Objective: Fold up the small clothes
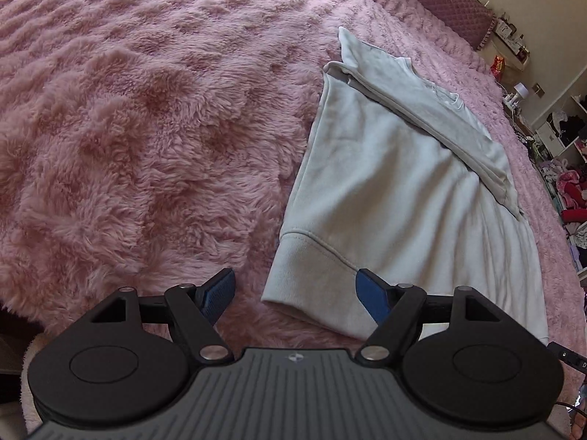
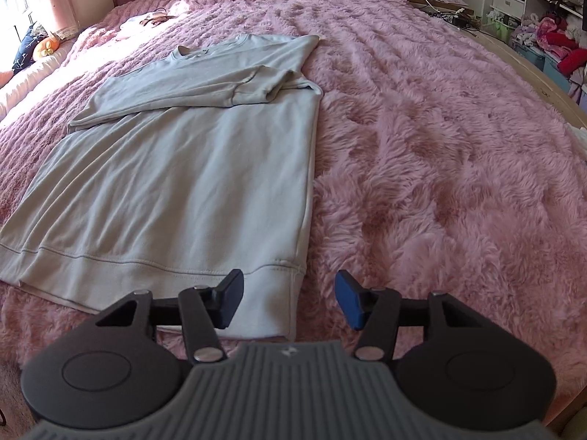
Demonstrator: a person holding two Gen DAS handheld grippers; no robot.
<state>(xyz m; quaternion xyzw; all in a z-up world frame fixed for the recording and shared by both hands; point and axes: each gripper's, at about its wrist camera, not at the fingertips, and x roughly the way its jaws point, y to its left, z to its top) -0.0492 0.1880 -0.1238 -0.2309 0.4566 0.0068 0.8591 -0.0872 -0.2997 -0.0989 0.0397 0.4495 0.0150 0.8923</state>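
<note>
Soft grey sweatshirt (image 2: 176, 168) lies flat on the pink fluffy bed (image 2: 440, 146), sleeves folded across; light and floppy, best pinched at the hem corners, where the left tongs (image 1: 295, 295) and right tongs (image 2: 290, 300) hover open and empty

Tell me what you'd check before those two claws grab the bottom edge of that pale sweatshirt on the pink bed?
1. Left gripper open, nothing between the jaws: ok.
2. Right gripper open, nothing held: ok.
3. Each gripper lined up over a hem corner of the sweatshirt: ok, one near each bottom corner.
4. Sleeves already folded across the chest: ok.
5. Body lying flat: mostly ok, some light wrinkles.
6. Pads touching the cloth yet: cannot tell.
7. Pink blanket beyond the sweatshirt free of clutter: ok.
</note>
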